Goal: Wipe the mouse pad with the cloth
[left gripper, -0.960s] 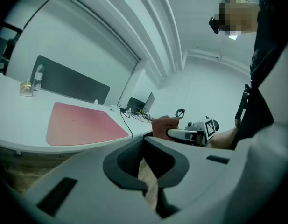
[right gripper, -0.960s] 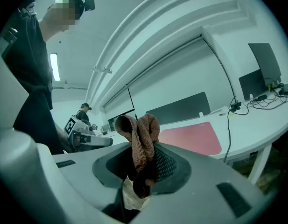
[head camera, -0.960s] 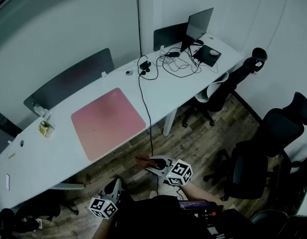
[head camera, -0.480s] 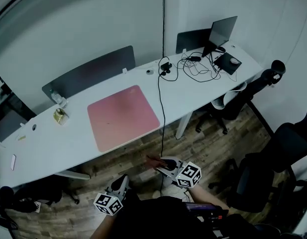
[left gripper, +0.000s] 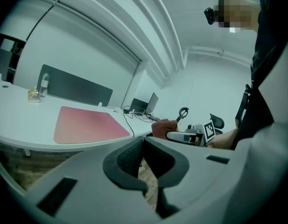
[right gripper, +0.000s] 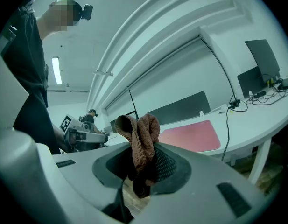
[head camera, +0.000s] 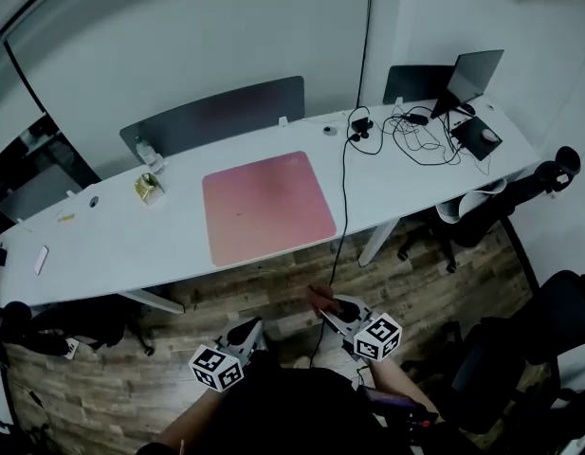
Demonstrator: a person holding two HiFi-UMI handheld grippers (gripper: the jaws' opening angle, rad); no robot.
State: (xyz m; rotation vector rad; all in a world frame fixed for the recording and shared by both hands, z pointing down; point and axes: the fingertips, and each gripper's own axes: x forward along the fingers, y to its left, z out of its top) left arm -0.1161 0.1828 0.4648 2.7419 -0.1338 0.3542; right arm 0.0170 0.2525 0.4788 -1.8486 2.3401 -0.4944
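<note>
The right gripper (right gripper: 143, 171) is clamped on a brown cloth (right gripper: 140, 134) that bunches up out of its jaws. The left gripper (left gripper: 143, 158) is closed on nothing. The cloth looks soft, light and floppy, so a grip on its bunched middle should suit wiping. The pink mouse pad (head camera: 268, 207) lies flat mid-frame on a long white desk (head camera: 112, 245), well apart from both grippers. A laptop (head camera: 474, 74) and cables (head camera: 415, 136) sit upper right, above the wooden floor (head camera: 102, 377).

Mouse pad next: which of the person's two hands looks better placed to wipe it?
Right, probably. The right gripper is shut on the cloth, while the left gripper is shut on nothing. Both hang over the floor, short of the desk and the mouse pad.
</note>
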